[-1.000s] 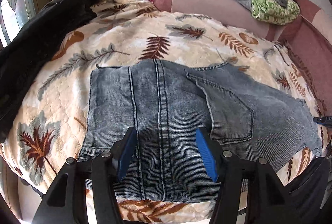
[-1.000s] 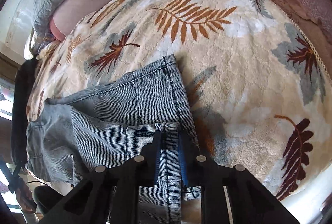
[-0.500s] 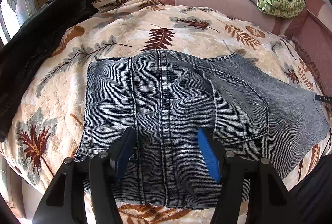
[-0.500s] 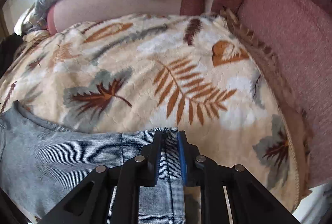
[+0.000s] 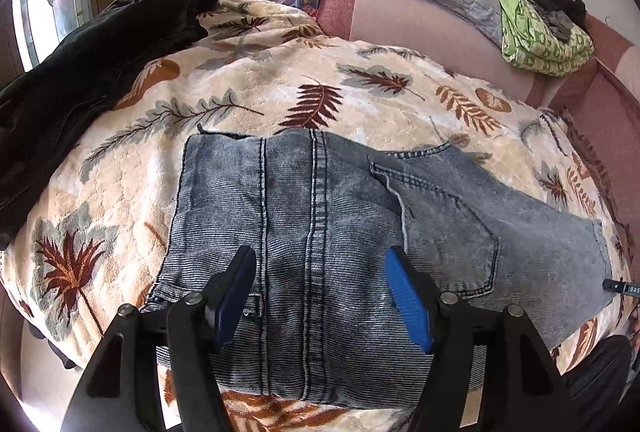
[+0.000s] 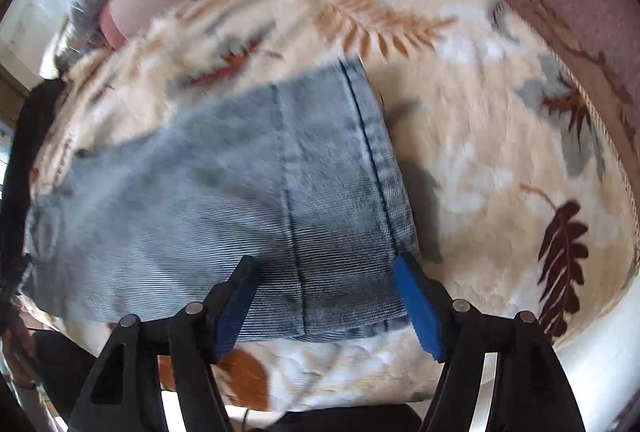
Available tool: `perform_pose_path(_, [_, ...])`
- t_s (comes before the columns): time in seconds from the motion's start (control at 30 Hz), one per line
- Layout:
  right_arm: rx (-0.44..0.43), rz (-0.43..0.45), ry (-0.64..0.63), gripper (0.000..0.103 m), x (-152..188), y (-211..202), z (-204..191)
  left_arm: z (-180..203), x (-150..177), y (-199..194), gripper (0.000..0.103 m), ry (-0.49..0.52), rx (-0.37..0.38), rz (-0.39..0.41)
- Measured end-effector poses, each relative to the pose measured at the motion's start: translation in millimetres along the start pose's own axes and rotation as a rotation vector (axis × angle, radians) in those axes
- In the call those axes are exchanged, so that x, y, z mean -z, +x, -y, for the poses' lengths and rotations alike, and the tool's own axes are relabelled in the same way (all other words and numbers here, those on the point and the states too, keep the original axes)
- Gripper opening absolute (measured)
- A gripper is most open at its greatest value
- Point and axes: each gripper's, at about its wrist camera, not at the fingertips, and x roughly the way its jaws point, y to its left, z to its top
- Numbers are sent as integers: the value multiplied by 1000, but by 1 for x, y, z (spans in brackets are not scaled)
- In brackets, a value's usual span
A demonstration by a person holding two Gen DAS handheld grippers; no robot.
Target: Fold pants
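Folded pants on leaf-print blanket (dark jacket alongside)

the left gripper has two black arms that look like little frames with holes cut in them. round silver screws sit on top of the arms. each finger ends in a flat blue pad with tiny ridges on it. the right gripper looks just the same: black arms, shiny silver screws, and bright blue ridged pads at the tips.
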Motion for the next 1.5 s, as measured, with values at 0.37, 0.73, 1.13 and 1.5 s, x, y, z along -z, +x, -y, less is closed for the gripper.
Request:
perform_pose_path(0.37, [-308,126,-297,73,-72,-57,-185,10,11,32,74,-34,18,-2])
perform_pose_path(0.73, [-186,-19,-723,38,-108,47,-387,-1,11,37,75,-64,35,9])
perform_pose_path(1.13, [-37,174,-746,7,-96,66,-403,6,10,40,81,-36,18,9])
perform_pose_path(1.5, [-433,177,-149,72,-25,-27,-215,9,11,41,81,-52,-21,22])
